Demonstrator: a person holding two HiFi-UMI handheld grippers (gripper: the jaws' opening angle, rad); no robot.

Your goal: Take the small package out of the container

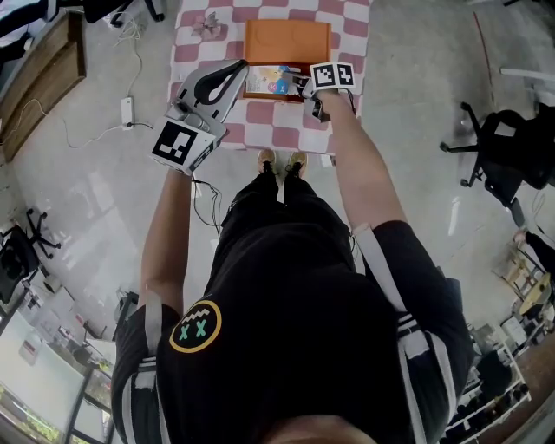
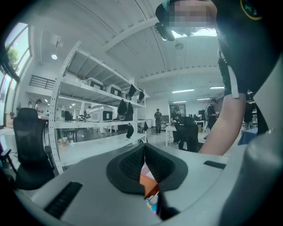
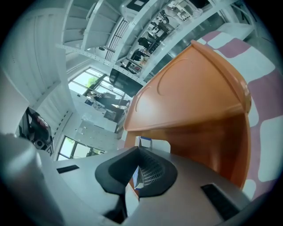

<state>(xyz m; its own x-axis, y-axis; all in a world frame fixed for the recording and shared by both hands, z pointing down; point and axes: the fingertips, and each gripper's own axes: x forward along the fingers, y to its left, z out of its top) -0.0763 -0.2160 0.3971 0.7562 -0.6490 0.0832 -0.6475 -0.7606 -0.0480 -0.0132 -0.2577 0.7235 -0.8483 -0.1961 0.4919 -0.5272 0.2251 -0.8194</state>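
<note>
An orange container (image 1: 287,40) stands with its lid raised on a pink-and-white checked table (image 1: 260,117). Colourful small packages (image 1: 270,82) lie in its tray. My right gripper (image 1: 305,87) reaches into the tray's right side. In the right gripper view that gripper (image 3: 138,153) is shut on a thin white, blue-edged small package (image 3: 145,143), with the orange lid (image 3: 190,92) right behind it. My left gripper (image 1: 239,69) hovers at the tray's left edge. Its jaws (image 2: 144,149) meet with nothing between them, and it points level across the room.
A crumpled pinkish object (image 1: 208,24) lies at the table's back left. On the floor are a power strip (image 1: 127,111) with cables to the left and an office chair (image 1: 503,147) to the right. The person's shoes (image 1: 282,162) stand at the table's front edge.
</note>
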